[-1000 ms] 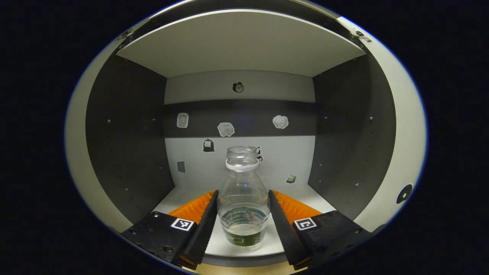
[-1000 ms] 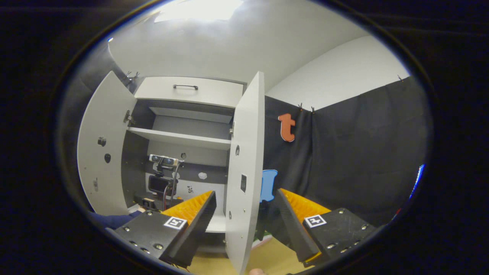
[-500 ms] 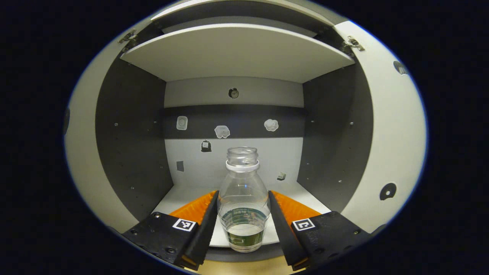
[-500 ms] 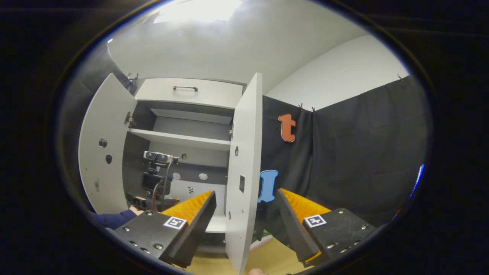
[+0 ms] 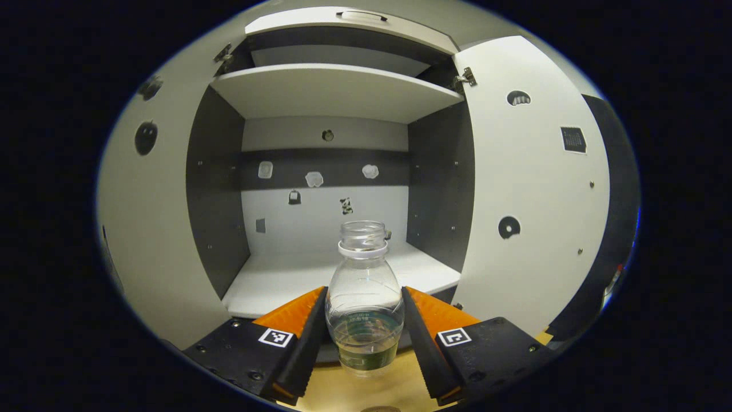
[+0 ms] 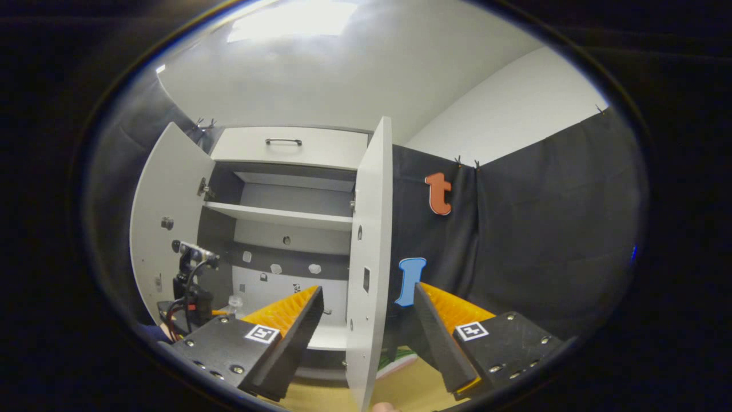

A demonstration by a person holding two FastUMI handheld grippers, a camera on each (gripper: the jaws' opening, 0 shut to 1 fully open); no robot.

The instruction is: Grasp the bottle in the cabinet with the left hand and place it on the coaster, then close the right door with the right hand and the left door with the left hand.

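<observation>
left hand-held gripper (image 5: 364, 320): both fingers pressed on the bottle's lower body, one each side.
bottle (image 5: 364, 303): clear, uncapped, upright, a little liquid at the bottom. it sits in front of the cabinet's lower shelf (image 5: 297, 280), base over the worktop (image 5: 366, 389), not resting on it.
cabinet (image 5: 326, 97): both doors open. left door (image 5: 148, 229) and right door (image 5: 532, 200) swung outward.
right hand-held gripper (image 6: 366, 326): fingers spread wide, gripping nothing. the right door's edge stands between them, farther off, with no contact.
other detail: the left hand-held gripper's camera mount shows low left in the right gripper view; a small clear shape beside it is probably the bottle, too small to confirm.
</observation>
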